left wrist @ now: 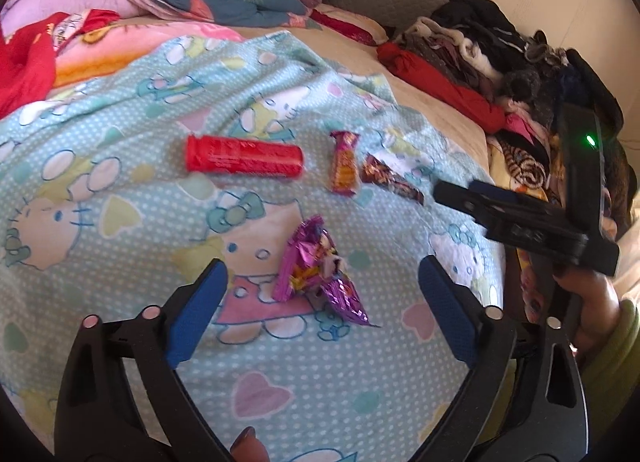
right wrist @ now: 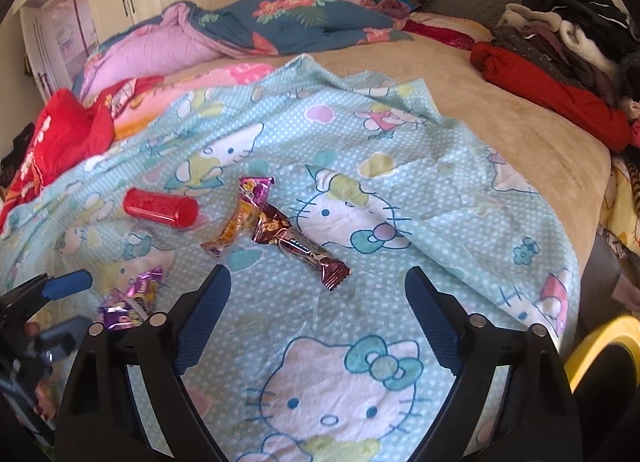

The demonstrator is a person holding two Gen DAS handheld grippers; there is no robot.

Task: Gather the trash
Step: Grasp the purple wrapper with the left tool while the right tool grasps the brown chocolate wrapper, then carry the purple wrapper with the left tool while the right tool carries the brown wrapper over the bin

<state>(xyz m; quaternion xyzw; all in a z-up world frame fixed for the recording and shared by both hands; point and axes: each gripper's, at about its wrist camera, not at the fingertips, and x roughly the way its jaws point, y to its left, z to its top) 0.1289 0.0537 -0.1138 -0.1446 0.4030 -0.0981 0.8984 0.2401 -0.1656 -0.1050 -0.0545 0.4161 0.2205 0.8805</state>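
Nowhere can I read any print on the wrappers; the lettering is blurred. Bedsheet [left wrist: 120, 149] shows a cartoon white cat with bows. My left gripper [left wrist: 322, 274] is spread wide, and the purple wrapper [left wrist: 316, 274] lies between its fingertips, untouched. My right gripper [right wrist: 318, 282] is spread too, with the brown wrapper [right wrist: 304, 246] just ahead of its tips, the orange wrapper [right wrist: 240, 221] beyond, and the red tube [right wrist: 160, 207] further left.

No lettering was legible: print on the red tube [left wrist: 243, 158], the wrappers beside it, and the red cloth [right wrist: 60, 141] stayed blurred.
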